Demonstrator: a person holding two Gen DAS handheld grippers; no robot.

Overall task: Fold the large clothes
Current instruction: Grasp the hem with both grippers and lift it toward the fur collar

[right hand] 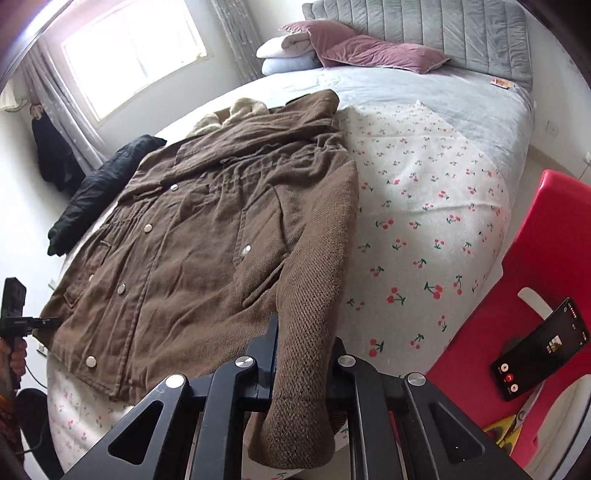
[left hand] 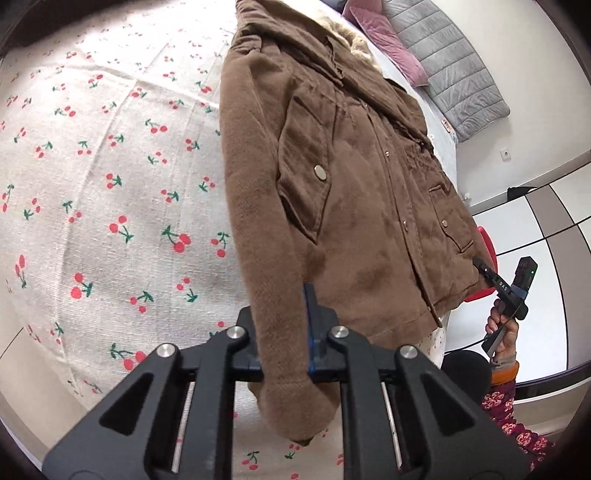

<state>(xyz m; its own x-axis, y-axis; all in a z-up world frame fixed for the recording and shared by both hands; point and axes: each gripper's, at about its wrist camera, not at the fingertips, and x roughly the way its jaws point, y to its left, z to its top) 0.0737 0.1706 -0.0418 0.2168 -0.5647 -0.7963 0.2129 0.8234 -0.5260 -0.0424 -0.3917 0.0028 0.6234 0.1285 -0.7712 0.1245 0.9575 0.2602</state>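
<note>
The brown jacket (right hand: 192,236) lies front up on my cherry-print sheet (right hand: 417,206), spread from the middle of the right wrist frame toward its upper left, snaps shut down the front and a pale fleecy collar (right hand: 229,114) at the far end. In the left wrist view the same jacket (left hand: 332,177) runs from the top centre down to the bottom centre.

My left gripper (left hand: 282,332) is clamped on the cuff end of one knitted sleeve (left hand: 284,321); the cuff droops out below my jaws at the bottom centre of that frame. My right gripper (right hand: 303,350) is closed on the other sleeve (right hand: 317,266), whose ribbed cuff hangs down between the black arms at the bottom centre. I see each gripper from the other's camera too, small at the jacket's hem corner, held in a hand (left hand: 504,332).

Outward: a black garment (right hand: 99,188) lies just beside the jacket at the left of the right wrist frame. Mauve pillows (right hand: 369,51) and a grey quilted headboard (right hand: 424,29) sit at the top. A red plastic stool (right hand: 546,266) stands at the right edge, a phone (right hand: 539,347) lying on it.
</note>
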